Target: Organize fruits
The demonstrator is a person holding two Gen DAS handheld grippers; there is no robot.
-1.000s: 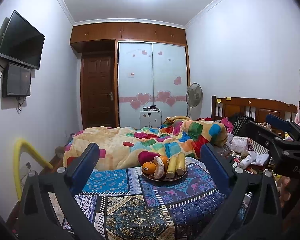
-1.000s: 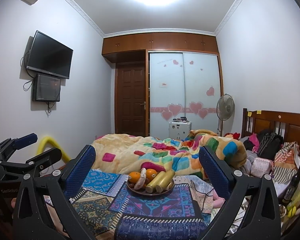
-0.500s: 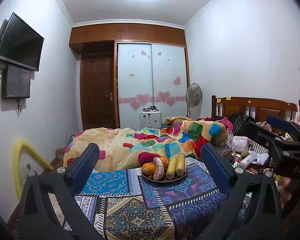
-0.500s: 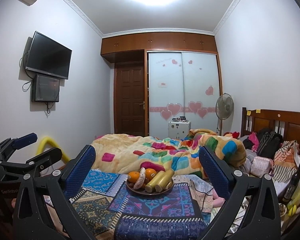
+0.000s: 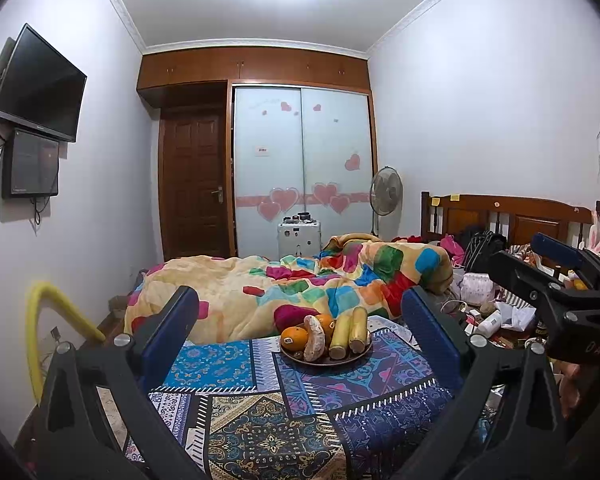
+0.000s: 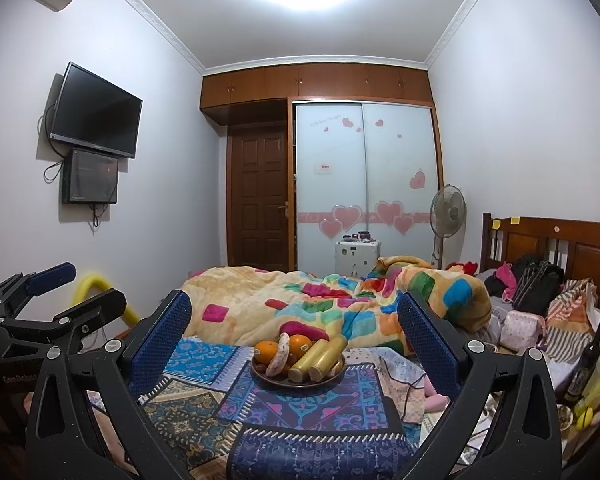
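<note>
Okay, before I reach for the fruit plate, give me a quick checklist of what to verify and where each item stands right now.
1. Left hand-held gripper open and holding nothing: ok.
2. Right hand-held gripper open and holding nothing: ok.
3. Plate in front of both grippers, out past the fingertips: ok.
4. Fruit all on the plate: oranges, pale piece and two yellow pieces sit piled on it: ok.
5. Path over the patterned cloth to the plate is unobstructed: ok.
6. Plate level on the soft bedding: cannot tell.
</note>
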